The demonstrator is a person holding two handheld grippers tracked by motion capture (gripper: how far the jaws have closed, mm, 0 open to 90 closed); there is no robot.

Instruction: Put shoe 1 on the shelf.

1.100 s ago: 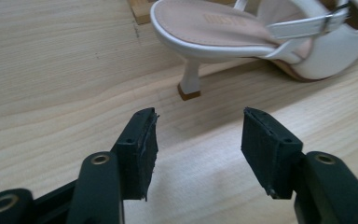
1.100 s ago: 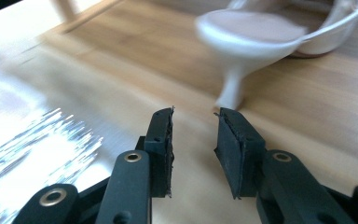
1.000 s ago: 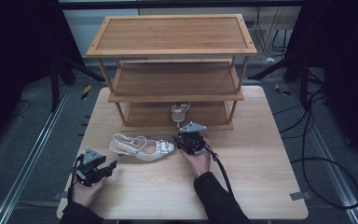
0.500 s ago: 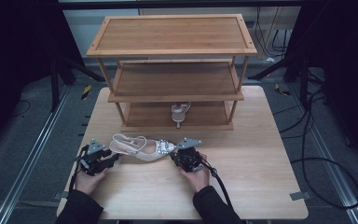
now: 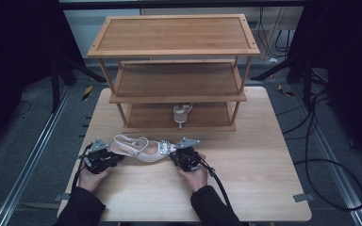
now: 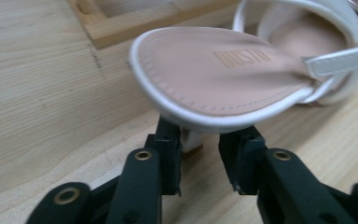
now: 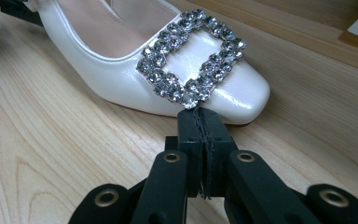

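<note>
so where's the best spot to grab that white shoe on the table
Grip the heel: come in low from behind the white shoe, one jaw on each side of the narrow heel stem under the raised heel seat. The left claw sits that way now, jaws having just been closing. The toe is broad, glossy and sloped, a poorer hold; the shut right claw merely meets it.

heel of white shoe (image 6: 193, 140): hidden under its insole, contact with left gripper (image 6: 200, 163) pads unclear | shoe toe end: cut by top-right edge in left gripper view | second shoe (image 5: 181, 113) on rack (image 5: 169, 52) bottom shelf: too small to make out
</note>
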